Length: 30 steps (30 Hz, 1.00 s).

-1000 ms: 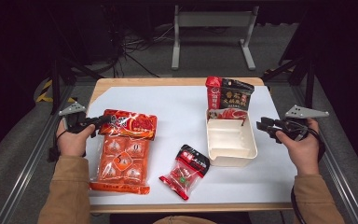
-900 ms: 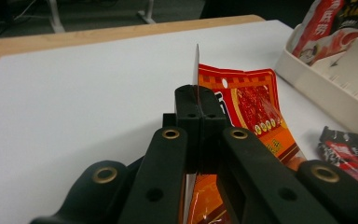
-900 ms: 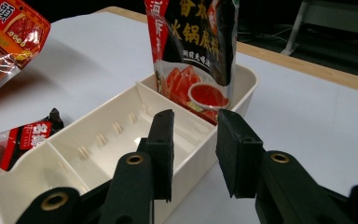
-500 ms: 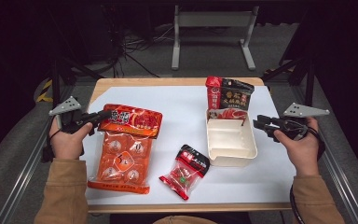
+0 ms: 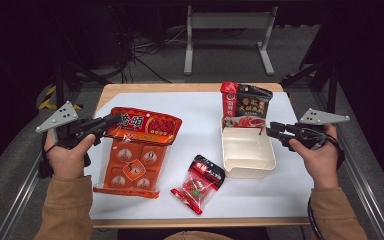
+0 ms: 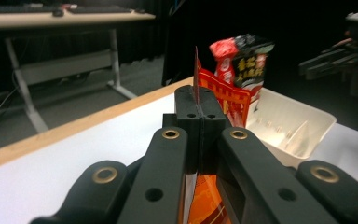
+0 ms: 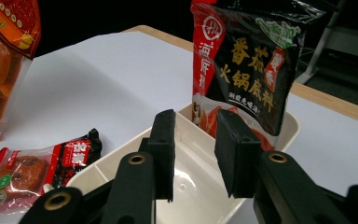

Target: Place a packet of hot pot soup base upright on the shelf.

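A: What is at the far left?

B: The left gripper point(image 5: 111, 120), held in the person's left hand point(image 5: 69, 156) at the table's left edge. Its jaws are closed on the top edge of the large orange packet point(image 5: 137, 150); in the left gripper view the thin packet edge point(image 6: 196, 77) stands pinched between the two pads.

A: And how does that packet lie?

B: Its upper end is raised at the jaws, while the lower end rests on the white table point(image 5: 200, 115). Its clear front shows orange blocks inside.

A: Moving toward the middle?

B: A small red and black snack packet point(image 5: 200, 182) lies flat near the front edge, between the orange packet and the cream tray point(image 5: 247, 167), apart from both.

A: The tray?

B: It sits right of centre. A red and black pouch point(image 5: 245, 102) stands upright at its far end, leaning against the far wall; the right gripper view shows the pouch point(image 7: 247, 60) inside the tray point(image 7: 121, 161).

A: And the right side?

B: The right gripper point(image 5: 271, 130), in the right hand point(image 5: 320, 160), hovers at the tray's right rim. Its jaws stand apart with nothing between them, as the right gripper view point(image 7: 196, 156) shows.
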Each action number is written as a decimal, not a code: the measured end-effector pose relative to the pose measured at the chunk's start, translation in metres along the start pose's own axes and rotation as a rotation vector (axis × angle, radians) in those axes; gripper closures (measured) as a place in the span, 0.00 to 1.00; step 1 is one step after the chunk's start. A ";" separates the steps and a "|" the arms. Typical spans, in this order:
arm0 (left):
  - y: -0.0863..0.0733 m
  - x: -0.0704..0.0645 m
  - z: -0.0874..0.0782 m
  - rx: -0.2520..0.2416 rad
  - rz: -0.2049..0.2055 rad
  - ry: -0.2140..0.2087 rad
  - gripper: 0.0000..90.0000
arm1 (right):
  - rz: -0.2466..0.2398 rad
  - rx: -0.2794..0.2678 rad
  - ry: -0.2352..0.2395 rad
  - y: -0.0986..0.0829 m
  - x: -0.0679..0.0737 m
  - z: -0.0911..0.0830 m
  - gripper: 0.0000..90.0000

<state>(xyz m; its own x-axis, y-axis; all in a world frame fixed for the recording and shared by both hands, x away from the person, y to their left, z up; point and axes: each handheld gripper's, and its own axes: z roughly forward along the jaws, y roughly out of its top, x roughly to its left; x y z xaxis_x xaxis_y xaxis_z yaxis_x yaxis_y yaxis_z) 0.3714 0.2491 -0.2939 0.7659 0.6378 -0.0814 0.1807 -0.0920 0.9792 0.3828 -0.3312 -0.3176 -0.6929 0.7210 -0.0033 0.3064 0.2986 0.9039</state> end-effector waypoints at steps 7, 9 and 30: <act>0.012 -0.019 -0.009 -0.065 0.042 -0.031 1.00 | -0.023 -0.009 0.026 0.006 0.008 0.005 0.76; 0.015 -0.023 -0.010 -0.066 0.055 -0.049 1.00 | -0.028 -0.011 0.037 0.008 0.010 0.007 0.75; 0.030 -0.043 -0.009 -0.094 0.127 -0.082 1.00 | -0.051 -0.047 0.154 0.021 0.032 0.037 0.76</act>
<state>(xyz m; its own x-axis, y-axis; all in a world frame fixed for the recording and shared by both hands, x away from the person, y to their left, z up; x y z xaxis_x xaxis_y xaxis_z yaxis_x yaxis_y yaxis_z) 0.3384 0.2258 -0.2596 0.8274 0.5607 0.0325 0.0242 -0.0934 0.9953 0.3914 -0.2791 -0.3144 -0.7996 0.6004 0.0127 0.2397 0.2998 0.9234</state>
